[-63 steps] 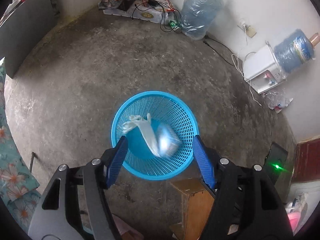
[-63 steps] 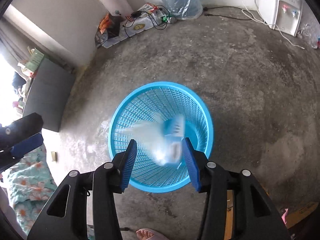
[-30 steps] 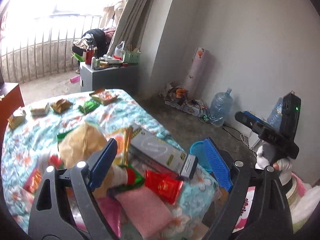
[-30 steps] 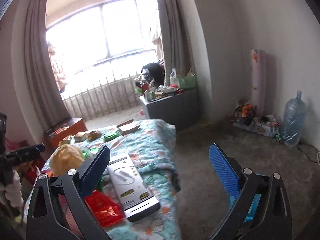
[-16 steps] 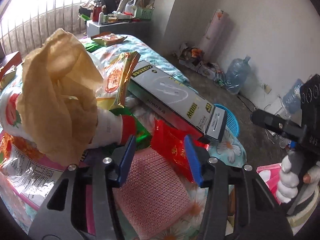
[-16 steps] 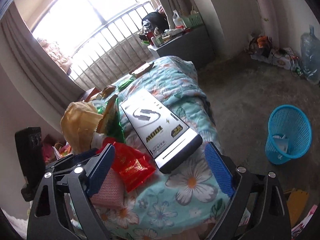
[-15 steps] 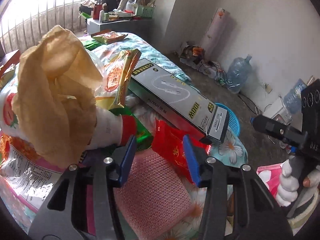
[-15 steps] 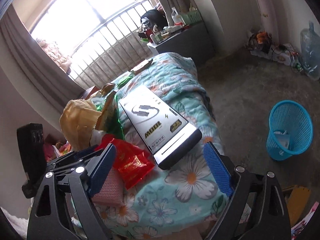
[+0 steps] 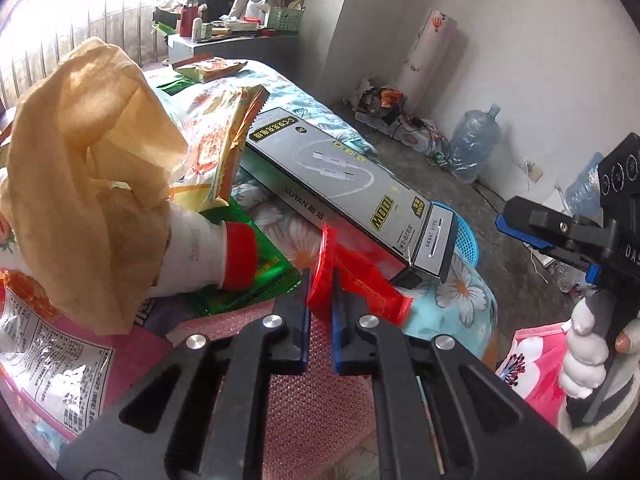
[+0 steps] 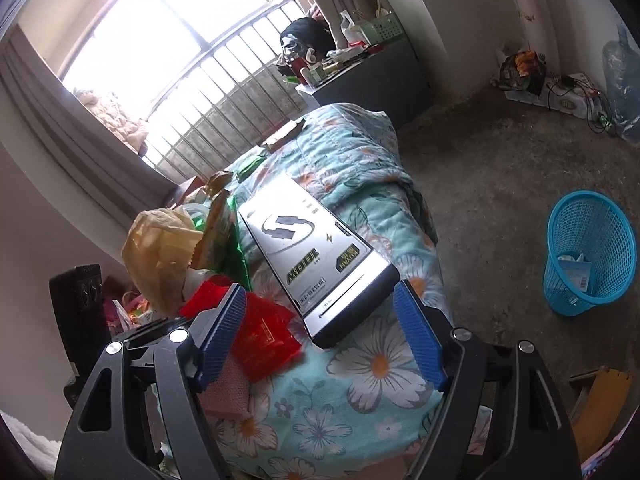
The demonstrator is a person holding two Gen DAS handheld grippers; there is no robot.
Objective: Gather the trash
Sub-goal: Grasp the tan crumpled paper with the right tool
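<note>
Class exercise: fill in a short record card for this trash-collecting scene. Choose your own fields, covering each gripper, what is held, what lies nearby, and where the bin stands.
left gripper: shut on the red wrapper, pinching its edge
right gripper: open, jaws wide on either side of the near end of the long grey box, not gripping it
surface: floral bedspread
nearby on the bed: pink mesh pad, crumpled yellow bag, white bottle with red cap
bin: blue basket on the concrete floor, apart from the bed, with some trash already inside
</note>
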